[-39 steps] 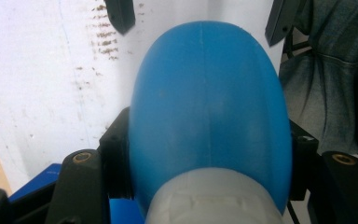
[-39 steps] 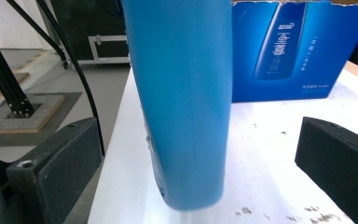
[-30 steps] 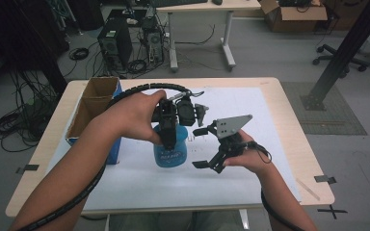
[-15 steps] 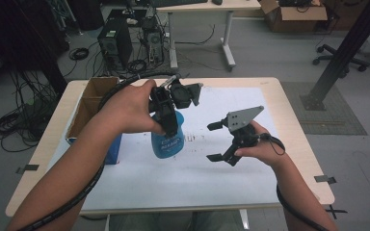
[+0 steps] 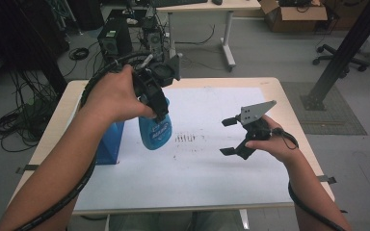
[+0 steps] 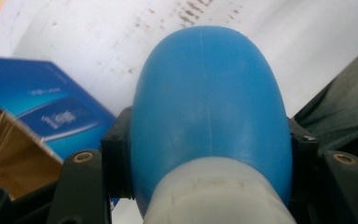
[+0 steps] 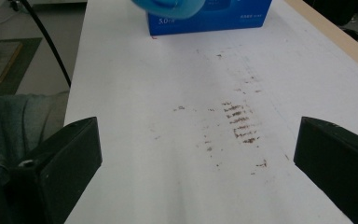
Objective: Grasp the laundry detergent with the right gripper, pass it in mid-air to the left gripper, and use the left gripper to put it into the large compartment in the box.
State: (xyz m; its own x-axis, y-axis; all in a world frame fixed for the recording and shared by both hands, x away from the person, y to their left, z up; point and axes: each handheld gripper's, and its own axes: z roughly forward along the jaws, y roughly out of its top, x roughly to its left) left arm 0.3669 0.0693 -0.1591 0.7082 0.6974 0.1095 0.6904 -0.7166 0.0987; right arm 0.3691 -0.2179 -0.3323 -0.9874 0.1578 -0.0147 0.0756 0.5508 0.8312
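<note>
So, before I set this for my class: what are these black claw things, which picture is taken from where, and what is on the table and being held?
A person holds a hand-operated claw in each hand; no robot arm is involved. The high view looks down on the table, which is covered by a white sheet with brownish smudges. The other two views come from cameras riding on each claw. The left claw is shut on a blue bottle, gripped near its whitish top and lifted off the sheet. The right claw hangs open and holds nothing. A blue box stands beside the bottle.
</note>
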